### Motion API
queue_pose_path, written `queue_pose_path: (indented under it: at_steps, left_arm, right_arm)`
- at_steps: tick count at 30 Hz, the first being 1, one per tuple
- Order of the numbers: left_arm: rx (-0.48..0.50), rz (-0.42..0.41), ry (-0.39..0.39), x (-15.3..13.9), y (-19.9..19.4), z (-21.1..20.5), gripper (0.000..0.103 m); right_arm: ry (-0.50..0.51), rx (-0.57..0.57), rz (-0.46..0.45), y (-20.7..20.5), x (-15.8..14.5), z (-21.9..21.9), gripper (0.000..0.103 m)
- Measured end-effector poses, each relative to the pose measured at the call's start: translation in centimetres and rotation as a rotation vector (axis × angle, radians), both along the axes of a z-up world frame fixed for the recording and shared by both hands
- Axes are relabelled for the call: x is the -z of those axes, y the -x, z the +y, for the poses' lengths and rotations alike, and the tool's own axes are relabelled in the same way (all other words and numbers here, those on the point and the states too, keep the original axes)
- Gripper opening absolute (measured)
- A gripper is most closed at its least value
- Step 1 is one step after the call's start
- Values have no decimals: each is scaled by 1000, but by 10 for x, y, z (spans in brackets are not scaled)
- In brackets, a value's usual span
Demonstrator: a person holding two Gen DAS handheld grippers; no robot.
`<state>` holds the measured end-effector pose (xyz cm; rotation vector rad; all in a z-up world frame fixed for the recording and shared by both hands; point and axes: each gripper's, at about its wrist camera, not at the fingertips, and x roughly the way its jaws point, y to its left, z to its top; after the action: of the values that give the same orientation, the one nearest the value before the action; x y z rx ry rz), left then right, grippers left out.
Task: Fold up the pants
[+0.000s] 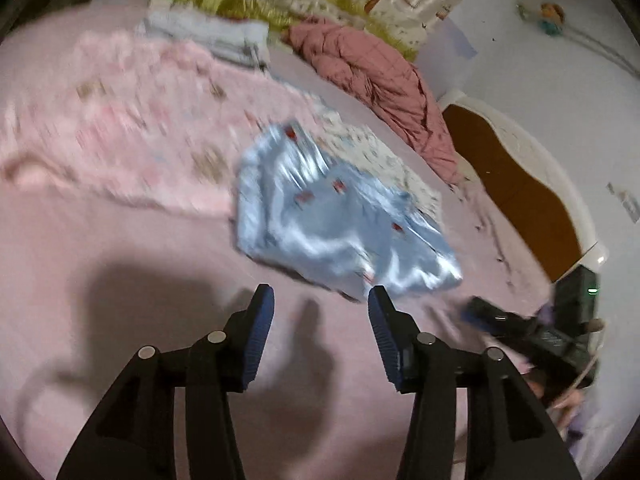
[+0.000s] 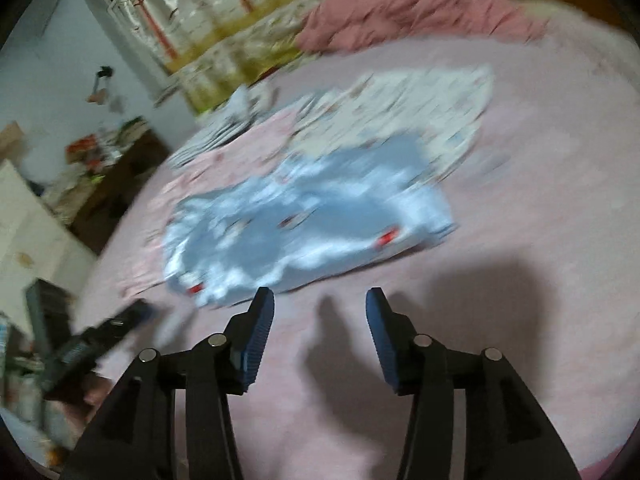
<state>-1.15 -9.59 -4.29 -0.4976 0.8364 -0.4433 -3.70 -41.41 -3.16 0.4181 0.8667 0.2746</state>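
On the pink bed point(image 1: 120, 300) sit the light blue satin pants point(image 1: 336, 224), already bunched into a rough folded bundle, just ahead of both grippers. Left gripper point(image 1: 320, 308) has its fingers spread with nothing between them, and same story for the right gripper point(image 2: 319, 308): fingers apart, only bedsheet and shadow in the gap. Looks to me like a release right after a fold, so the step is between folds. Next move probably calls for picking fresh grab points on the near edge and doing another fold or a tidy-up, since the bundle looks lumpy (it's blurry though).

Count: one pair of blue pants, two grippers, one pink patterned garment point(image 1: 120, 120), one white floral garment point(image 2: 420, 108), one rumpled dusty-pink quilt point(image 1: 380, 88).
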Motion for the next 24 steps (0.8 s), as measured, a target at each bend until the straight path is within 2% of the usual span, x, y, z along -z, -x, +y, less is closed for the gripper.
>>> queue_pose_path:
  at_steps: [3, 6, 9, 11, 16, 19, 24]
  left_arm:
    - [7, 53, 32, 8, 1, -19, 55]
    - [-48, 91, 53, 15, -1, -32, 62]
    - [-136, 65, 39, 16, -7, -42, 65]
    - [-180, 54, 78, 19, -13, -46, 72]
    - [-302, -10, 195, 26, -28, -44, 73]
    - [-328, -19, 260, 27, -39, -44, 74]
    - [-378, -4, 215, 28, -58, -55, 74]
  right_arm:
    - [-90, -5, 90, -15, 20, 11, 56]
    - [-179, 25, 112, -26, 29, 11, 63]
    - [-255, 57, 121, -36, 34, 10, 66]
    - [-307, 77, 127, -44, 38, 7, 66]
    - [-411, 106, 112, -61, 47, -3, 66]
    - [-443, 97, 100, -75, 50, -1, 66]
    - [-396, 99, 70, -89, 48, 14, 66]
